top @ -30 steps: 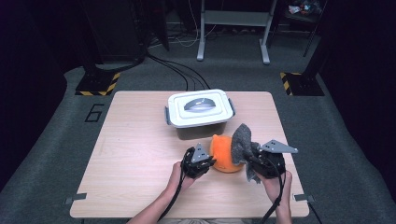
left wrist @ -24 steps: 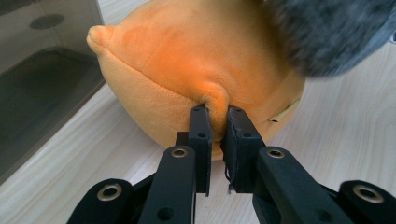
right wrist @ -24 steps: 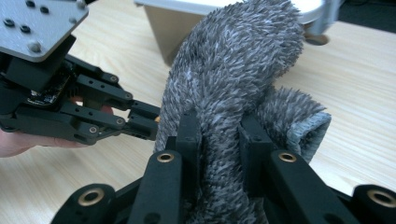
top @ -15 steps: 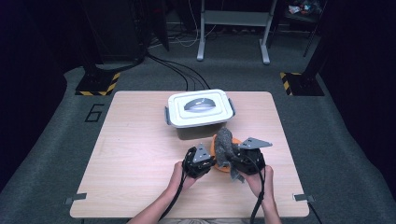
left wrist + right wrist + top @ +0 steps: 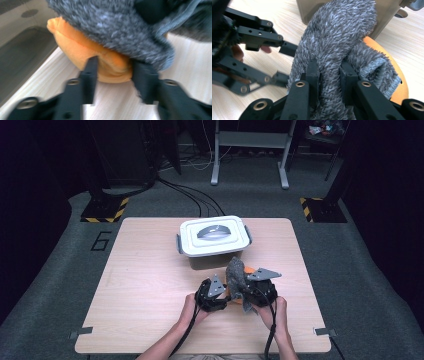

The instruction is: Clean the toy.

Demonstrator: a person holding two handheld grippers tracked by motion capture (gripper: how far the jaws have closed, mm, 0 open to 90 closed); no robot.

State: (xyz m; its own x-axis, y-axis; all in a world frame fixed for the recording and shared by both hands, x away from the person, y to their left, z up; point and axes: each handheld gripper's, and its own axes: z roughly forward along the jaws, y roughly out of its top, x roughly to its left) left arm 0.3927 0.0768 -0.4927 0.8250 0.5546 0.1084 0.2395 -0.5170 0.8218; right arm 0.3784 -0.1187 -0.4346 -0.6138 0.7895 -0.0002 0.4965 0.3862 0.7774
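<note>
A fuzzy grey cloth (image 5: 235, 272) stands bunched up over an orange cloth (image 5: 249, 269) near the table's front middle. My right gripper (image 5: 241, 291) is shut on the grey cloth (image 5: 342, 30), with pile pinched between its jaws (image 5: 329, 72). The orange cloth (image 5: 397, 75) lies under and to the right of it. My left gripper (image 5: 226, 296) comes in from the left, and its jaws (image 5: 115, 75) pinch a folded edge of the orange cloth (image 5: 75, 47) just below the overhanging grey cloth (image 5: 112, 25). The two grippers nearly touch; the left gripper (image 5: 284, 62) shows partly behind the grey cloth.
A grey container with a white clip-on lid (image 5: 214, 236) stands just behind the cloths at the table's middle back; its wall (image 5: 387, 15) is close to the grey cloth. The wooden table (image 5: 150, 285) has bare surface to the left and right. Dark floor surrounds it.
My right gripper has carried the grey cloth leftward, over the orange cloth and up against the left gripper. The left gripper has stayed on the orange cloth.
</note>
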